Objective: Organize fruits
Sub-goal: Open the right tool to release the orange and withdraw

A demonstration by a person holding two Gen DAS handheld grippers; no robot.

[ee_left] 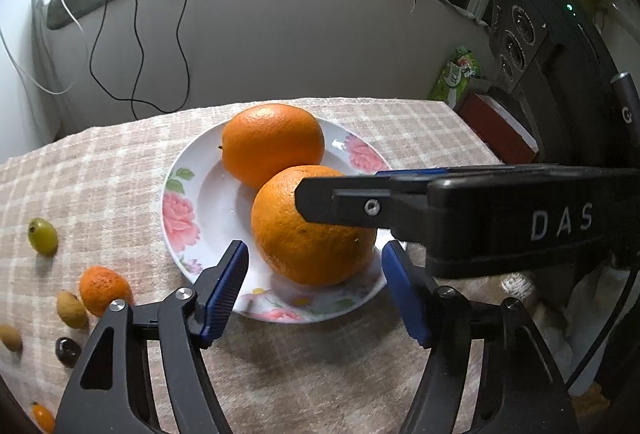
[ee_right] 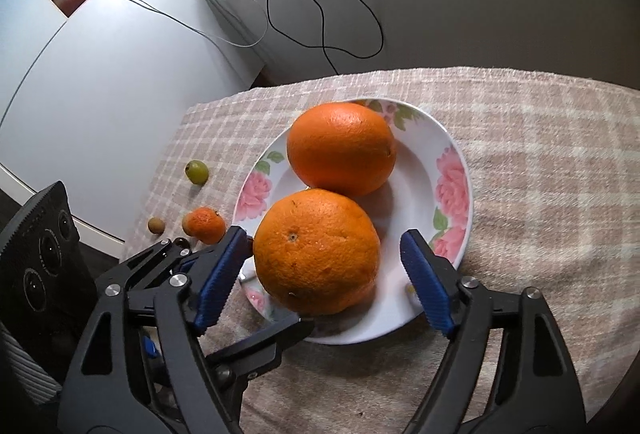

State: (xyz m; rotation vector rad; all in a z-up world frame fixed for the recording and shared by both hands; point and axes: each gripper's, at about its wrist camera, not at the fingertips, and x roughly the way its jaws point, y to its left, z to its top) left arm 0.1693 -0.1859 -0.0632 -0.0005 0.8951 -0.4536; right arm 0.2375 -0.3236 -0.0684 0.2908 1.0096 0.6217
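- The table (ee_left: 360,374) is covered by a pinkish-beige checked cloth (ee_right: 540,154).
- A white plate (ee_right: 416,170) with pink flowers on its rim lies on the cloth near the middle.
- In the left wrist view, small fruits lie on the cloth at about 8 o'clock from the plate: a green grape (ee_left: 42,236), a small tangerine (ee_left: 103,289), two tan longans (ee_left: 72,310) (ee_left: 11,338), a dark round fruit (ee_left: 67,351) and a small orange fruit (ee_left: 43,418).

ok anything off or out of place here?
Nothing damaged or spilled. Two big oranges sit on the floral plate; the small fruits lie loose on the checked cloth beside it, off the plate.
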